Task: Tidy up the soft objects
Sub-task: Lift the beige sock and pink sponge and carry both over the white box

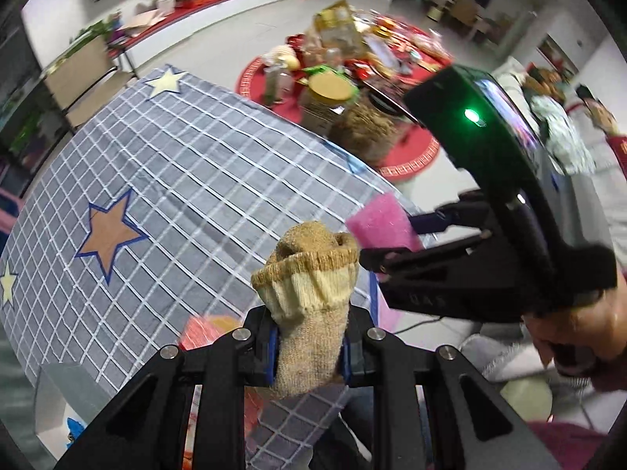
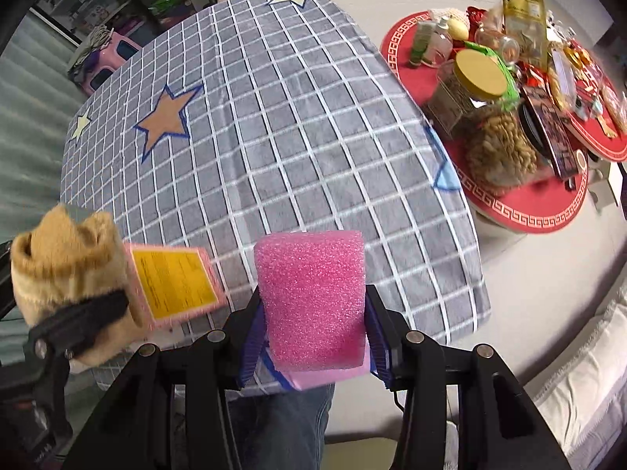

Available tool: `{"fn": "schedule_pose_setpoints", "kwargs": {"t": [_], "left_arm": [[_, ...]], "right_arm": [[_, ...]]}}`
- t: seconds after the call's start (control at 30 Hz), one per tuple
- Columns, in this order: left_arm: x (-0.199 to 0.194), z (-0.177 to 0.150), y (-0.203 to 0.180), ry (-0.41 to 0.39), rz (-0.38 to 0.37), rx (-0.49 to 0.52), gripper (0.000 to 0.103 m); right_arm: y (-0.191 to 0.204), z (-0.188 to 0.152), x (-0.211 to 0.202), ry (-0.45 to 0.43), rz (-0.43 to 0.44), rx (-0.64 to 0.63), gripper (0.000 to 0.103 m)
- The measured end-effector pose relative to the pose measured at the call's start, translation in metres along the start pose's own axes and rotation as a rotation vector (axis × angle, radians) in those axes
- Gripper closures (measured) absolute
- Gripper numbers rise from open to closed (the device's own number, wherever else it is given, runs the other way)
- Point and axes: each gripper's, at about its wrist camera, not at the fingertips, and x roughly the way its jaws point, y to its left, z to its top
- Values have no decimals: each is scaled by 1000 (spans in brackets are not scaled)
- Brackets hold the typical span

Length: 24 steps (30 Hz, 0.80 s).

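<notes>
My left gripper (image 1: 308,346) is shut on a tan rolled sock (image 1: 309,313), held above the near edge of the table with the grey checked cloth (image 1: 176,180). The same sock (image 2: 66,274) shows at the left of the right wrist view. My right gripper (image 2: 313,337) is shut on a pink foam sponge (image 2: 311,301), lifted over the cloth (image 2: 274,117). In the left wrist view that sponge (image 1: 382,225) sticks out of the right gripper (image 1: 392,239) just right of the sock. A pink packet with a yellow label (image 2: 172,286) lies on the cloth near the front edge.
A low round red table (image 2: 529,203) crowded with jars, packets and snacks stands to the right of the cloth. A pink stool (image 2: 109,58) sits beyond the table's far left. A person's knee in jeans (image 2: 282,423) is under the near edge. A chair (image 1: 86,74) stands behind the table.
</notes>
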Motion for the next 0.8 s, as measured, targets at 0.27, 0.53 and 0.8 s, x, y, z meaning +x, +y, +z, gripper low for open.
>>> {"fn": "schedule_pose_setpoints", "kwargs": {"t": [0.27, 0.53, 0.8], "left_arm": [[-8, -52, -20, 44, -30, 81, 78], [-25, -102, -18, 57, -19, 95, 78], [-48, -138, 11, 36, 26, -20, 78]], "right_arm": [[11, -37, 2, 30, -1, -13, 55], [43, -66, 5, 61, 25, -81, 55], [94, -96, 12, 111, 79, -195, 55]]}}
